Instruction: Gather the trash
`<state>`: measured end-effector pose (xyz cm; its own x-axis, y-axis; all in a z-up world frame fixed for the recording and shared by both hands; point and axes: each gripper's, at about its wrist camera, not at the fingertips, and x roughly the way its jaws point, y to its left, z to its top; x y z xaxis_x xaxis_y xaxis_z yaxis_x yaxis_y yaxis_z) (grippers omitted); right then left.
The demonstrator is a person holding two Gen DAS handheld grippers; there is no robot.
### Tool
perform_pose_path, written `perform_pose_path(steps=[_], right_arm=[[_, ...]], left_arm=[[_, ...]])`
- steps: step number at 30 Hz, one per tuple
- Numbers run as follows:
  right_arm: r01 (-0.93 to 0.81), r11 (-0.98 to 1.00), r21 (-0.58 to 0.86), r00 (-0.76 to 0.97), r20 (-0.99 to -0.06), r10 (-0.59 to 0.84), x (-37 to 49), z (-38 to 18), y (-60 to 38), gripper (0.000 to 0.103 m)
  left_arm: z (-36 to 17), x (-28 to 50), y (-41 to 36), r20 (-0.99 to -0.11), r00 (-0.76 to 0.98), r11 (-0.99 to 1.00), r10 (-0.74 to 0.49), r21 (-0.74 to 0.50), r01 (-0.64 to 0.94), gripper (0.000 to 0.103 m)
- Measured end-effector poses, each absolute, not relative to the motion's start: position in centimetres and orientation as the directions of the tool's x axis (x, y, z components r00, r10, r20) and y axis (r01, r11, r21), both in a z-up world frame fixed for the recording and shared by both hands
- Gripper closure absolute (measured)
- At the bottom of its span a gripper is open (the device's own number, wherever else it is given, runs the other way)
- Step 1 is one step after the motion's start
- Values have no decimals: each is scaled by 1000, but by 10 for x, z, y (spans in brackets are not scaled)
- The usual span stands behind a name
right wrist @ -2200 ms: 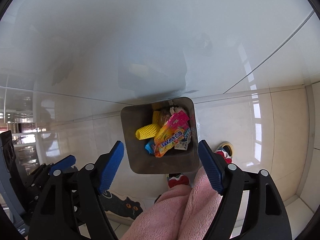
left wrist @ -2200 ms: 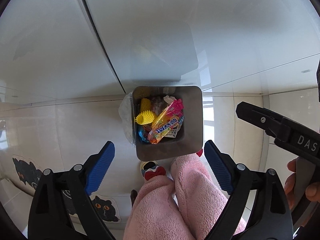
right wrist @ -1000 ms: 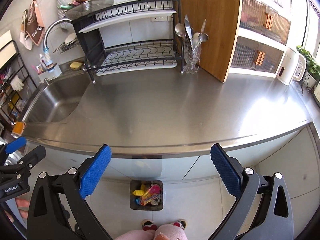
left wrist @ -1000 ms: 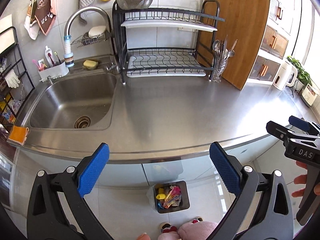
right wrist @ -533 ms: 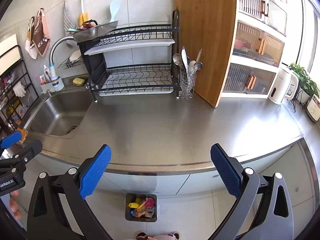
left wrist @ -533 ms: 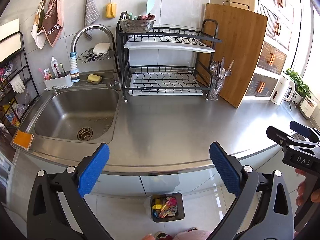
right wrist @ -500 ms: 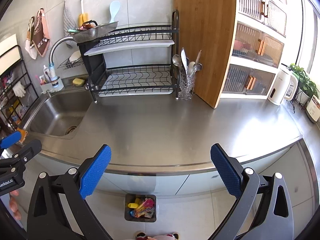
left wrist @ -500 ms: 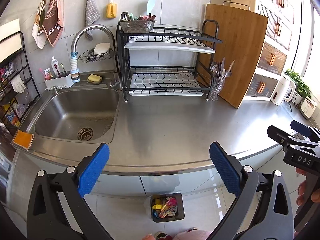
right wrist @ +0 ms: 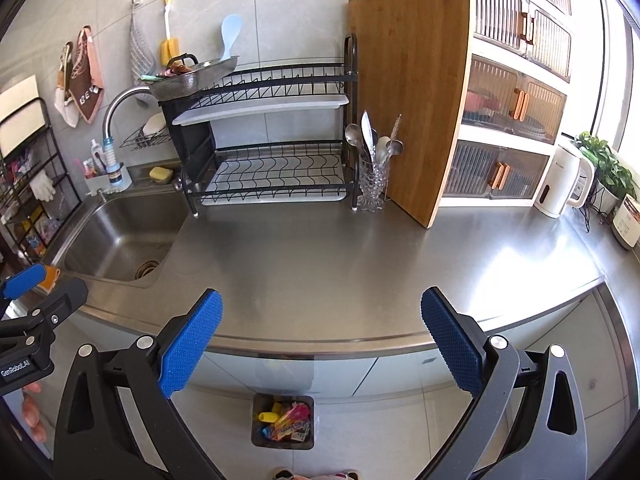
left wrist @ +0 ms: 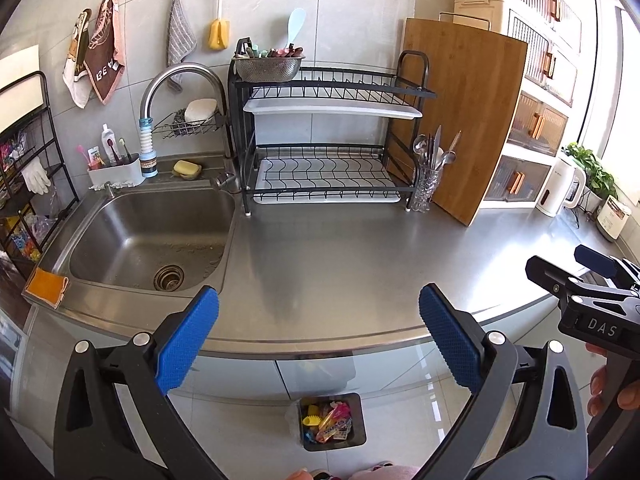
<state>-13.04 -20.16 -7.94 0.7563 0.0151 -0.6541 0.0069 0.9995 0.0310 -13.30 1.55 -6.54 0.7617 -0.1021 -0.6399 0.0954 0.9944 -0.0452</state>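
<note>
The trash bin (left wrist: 358,428) sits on the pale floor tiles at my six o'clock, just below the counter's front edge. It is a small square container with dark grey walls, packed with bright wrappers (left wrist: 330,424) in yellow, pink and blue; I see the same bin low in the right view (right wrist: 256,432).

My left gripper (left wrist: 318,340) is spread wide, its jaws far apart, holding nothing and touching nothing. The pads (left wrist: 188,344) are blue with a fine knurled grid, bolted to matte black arms. My right gripper (right wrist: 320,340) is spread just as wide and is also empty, with the same blue textured pads (right wrist: 452,344).

Beyond the pads lies the countertop (left wrist: 360,264), brushed stainless steel with a soft sheen and a rounded front lip. At ten o'clock is the steel sink (left wrist: 148,240), a rounded rectangular basin with a round drain, under a curved faucet (left wrist: 176,80). At twelve o'clock stands a black wire dish rack (left wrist: 328,140) with two tiers and white drip trays. Just right of it, a ribbed glass cutlery holder (left wrist: 426,192) holds spoons. A large bamboo cutting board (left wrist: 464,120) leans upright at one o'clock. A white kettle (left wrist: 560,188) stands at two o'clock.
</note>
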Motion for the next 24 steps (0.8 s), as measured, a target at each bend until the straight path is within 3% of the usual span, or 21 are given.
perform_pose_path(steps=[24], right_arm=[[33,999,36,765,-644,-2,-141,-74,-197,3]], left_arm=[[-59,-139,24,-628,771,994,-104,-42,100,8]])
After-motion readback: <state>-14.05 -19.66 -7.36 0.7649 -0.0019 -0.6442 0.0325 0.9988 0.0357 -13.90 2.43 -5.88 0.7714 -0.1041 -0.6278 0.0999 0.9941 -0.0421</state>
